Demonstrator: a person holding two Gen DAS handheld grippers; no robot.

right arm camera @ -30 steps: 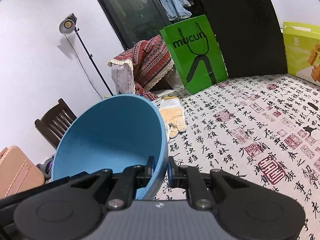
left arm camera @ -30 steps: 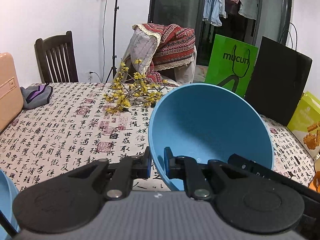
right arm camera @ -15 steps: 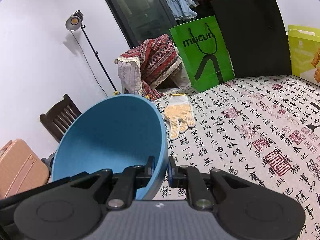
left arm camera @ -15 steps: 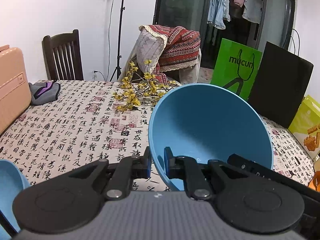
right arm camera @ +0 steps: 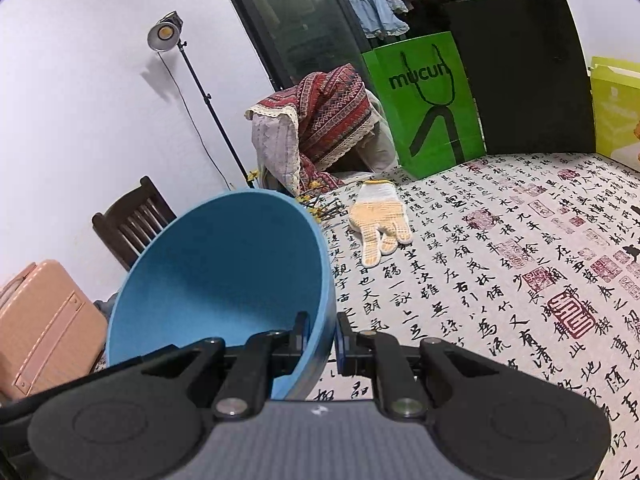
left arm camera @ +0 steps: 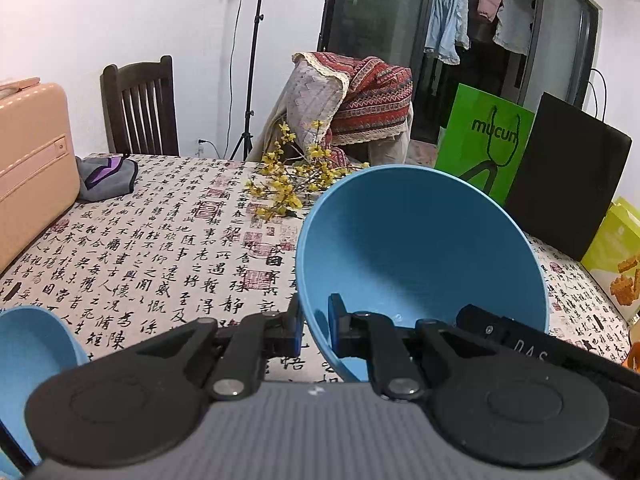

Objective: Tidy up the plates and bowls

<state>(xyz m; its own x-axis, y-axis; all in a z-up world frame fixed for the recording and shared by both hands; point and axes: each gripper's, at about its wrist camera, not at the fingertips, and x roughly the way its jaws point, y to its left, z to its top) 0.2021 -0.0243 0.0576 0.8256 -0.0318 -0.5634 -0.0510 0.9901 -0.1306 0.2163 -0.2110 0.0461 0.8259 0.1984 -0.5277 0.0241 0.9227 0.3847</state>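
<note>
My left gripper (left arm camera: 314, 326) has its fingers pinched shut on the blue bowl (left arm camera: 420, 248), rim between them, mouth tilted toward me, centre-right of frame. My right gripper (right arm camera: 322, 334) clamps the same bowl's wall, lower left, above the worktop (right arm camera: 500, 272).

Legible markings in your views
You can read "mucun" on the green paper bag (left arm camera: 486, 148); the tablecloth (right arm camera: 500, 264) bears printed Chinese calligraphy and red seals.

The second blue bowl (left arm camera: 32, 344) is sliding further into the left wrist view's lower-left corner, and the pink suitcase (left arm camera: 34, 160) is looming larger — the work glove (right arm camera: 378, 218) is drifting rightward.
</note>
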